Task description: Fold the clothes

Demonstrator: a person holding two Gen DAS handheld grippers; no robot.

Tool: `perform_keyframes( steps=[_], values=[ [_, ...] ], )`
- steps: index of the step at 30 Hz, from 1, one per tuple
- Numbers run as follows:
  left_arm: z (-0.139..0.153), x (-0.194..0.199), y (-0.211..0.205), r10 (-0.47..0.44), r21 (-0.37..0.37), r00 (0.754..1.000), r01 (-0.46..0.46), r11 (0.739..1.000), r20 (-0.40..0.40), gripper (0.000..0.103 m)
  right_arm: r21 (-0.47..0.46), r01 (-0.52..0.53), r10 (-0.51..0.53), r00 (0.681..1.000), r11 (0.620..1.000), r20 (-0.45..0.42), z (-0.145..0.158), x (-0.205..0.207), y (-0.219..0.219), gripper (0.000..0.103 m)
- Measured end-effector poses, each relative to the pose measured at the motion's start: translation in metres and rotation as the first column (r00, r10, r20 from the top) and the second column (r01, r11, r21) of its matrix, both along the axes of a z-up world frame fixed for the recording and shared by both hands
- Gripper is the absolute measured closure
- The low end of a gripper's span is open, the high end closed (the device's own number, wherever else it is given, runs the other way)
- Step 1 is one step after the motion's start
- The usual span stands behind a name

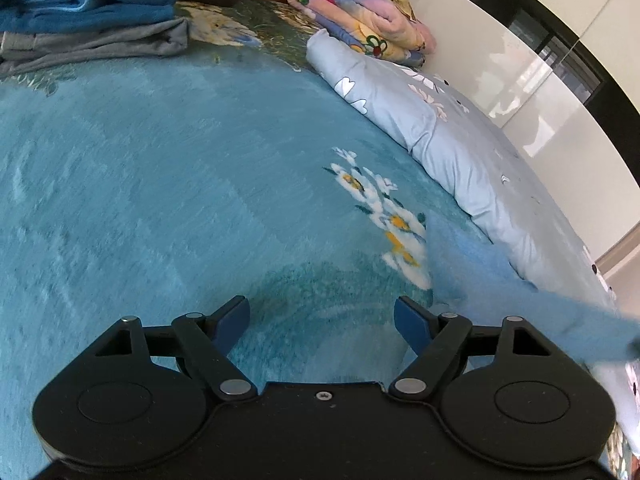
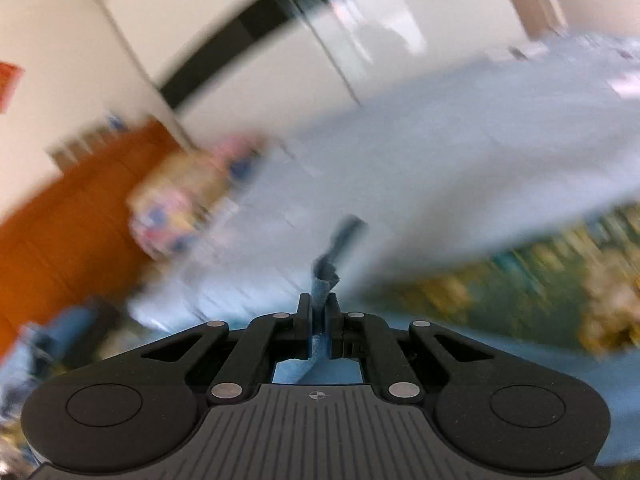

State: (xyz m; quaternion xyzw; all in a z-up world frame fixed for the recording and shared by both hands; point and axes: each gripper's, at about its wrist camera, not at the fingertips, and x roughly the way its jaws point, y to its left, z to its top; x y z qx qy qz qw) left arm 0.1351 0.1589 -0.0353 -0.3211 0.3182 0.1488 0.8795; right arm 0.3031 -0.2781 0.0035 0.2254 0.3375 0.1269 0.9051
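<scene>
My left gripper is open and empty, just above the teal floral blanket on the bed. A light blue fleecy garment stretches in from the lower right of the left wrist view, lifted off the blanket. My right gripper is shut on a bunched edge of that blue garment, which pokes up between the jaws. The right wrist view is heavily blurred.
A stack of folded clothes sits at the far left of the bed. A rolled pale blue quilt and a folded flowered quilt lie along the right, beside a white wardrobe. An orange headboard shows behind.
</scene>
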Motion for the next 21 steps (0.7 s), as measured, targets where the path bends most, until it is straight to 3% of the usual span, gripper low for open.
perform_keyframes(
  steps=[2, 4, 7, 10, 14, 17, 21],
  values=[
    [0.002, -0.003, -0.002, -0.015, 0.007, 1.000, 0.015, 1.000, -0.005, 0.024, -0.011, 0.044, -0.045, 0.991, 0.999, -0.129, -0.034, 0.008, -0.008, 0.099],
    [0.003, -0.005, -0.002, -0.025, 0.002, 1.000, 0.025, 1.000, -0.009, 0.024, 0.016, 0.073, -0.069, 0.983, 0.997, -0.172, -0.055, 0.008, -0.016, 0.099],
    [0.004, -0.008, 0.000, -0.033, -0.015, 0.999, 0.033, 0.999, -0.010, 0.024, 0.011, 0.081, -0.077, 0.979, 0.997, -0.188, -0.063, 0.008, -0.016, 0.098],
    [0.005, -0.013, -0.001, -0.043, -0.024, 0.999, 0.043, 0.999, -0.014, 0.024, -0.025, 0.063, -0.067, 0.978, 0.998, -0.199, -0.057, 0.011, -0.010, 0.095],
    [0.009, -0.027, -0.004, -0.064, -0.039, 0.998, 0.063, 0.997, -0.013, 0.024, -0.040, 0.025, -0.031, 0.990, 0.999, -0.140, -0.030, -0.011, -0.011, 0.066],
    [0.009, -0.043, -0.007, -0.069, -0.060, 0.998, 0.069, 0.996, -0.012, 0.024, -0.046, 0.041, -0.045, 0.996, 0.998, -0.080, -0.012, -0.042, -0.027, 0.063],
    [0.009, -0.062, -0.012, -0.065, -0.089, 0.998, 0.064, 0.994, -0.013, 0.023, -0.003, 0.162, -0.161, 0.983, 0.987, -0.084, -0.011, -0.084, -0.068, 0.062]
  ],
)
